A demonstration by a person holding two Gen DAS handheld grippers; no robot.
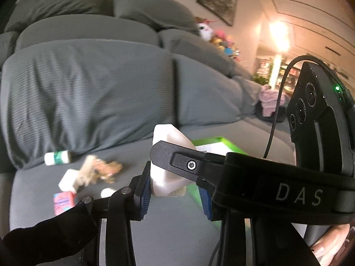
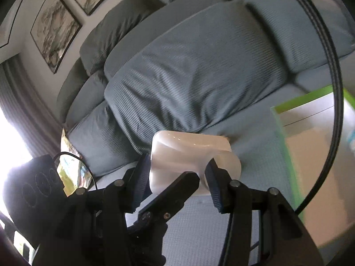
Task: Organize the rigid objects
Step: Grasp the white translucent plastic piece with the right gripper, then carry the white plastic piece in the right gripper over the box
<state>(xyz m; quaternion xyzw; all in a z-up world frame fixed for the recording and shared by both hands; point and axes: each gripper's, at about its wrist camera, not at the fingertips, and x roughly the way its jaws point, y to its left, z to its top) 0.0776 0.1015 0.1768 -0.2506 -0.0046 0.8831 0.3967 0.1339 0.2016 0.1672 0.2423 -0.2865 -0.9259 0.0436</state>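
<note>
Both grippers hold one white plastic container (image 1: 167, 175) above the grey sofa seat (image 1: 166, 232). In the left wrist view my left gripper (image 1: 175, 197) is shut on it, with the blue pads at its lower sides. The right gripper's black finger (image 1: 177, 161) crosses in front of the container. In the right wrist view the right gripper (image 2: 178, 180) is shut on the same container (image 2: 188, 155), a pad pressing each side. The left gripper's finger (image 2: 175, 190) lies across the front there. A green-rimmed tray (image 2: 310, 99) lies on the seat to the right, also visible as a green-rimmed tray (image 1: 213, 140) behind the container.
On the seat to the left lie a white and green bottle (image 1: 56, 157), a brown toy animal (image 1: 97, 170), a white box (image 1: 68, 178) and a pink packet (image 1: 63, 201). Grey back cushions (image 1: 88, 93) rise behind. A shiny snack bag (image 2: 73, 161) sits at the sofa's left end.
</note>
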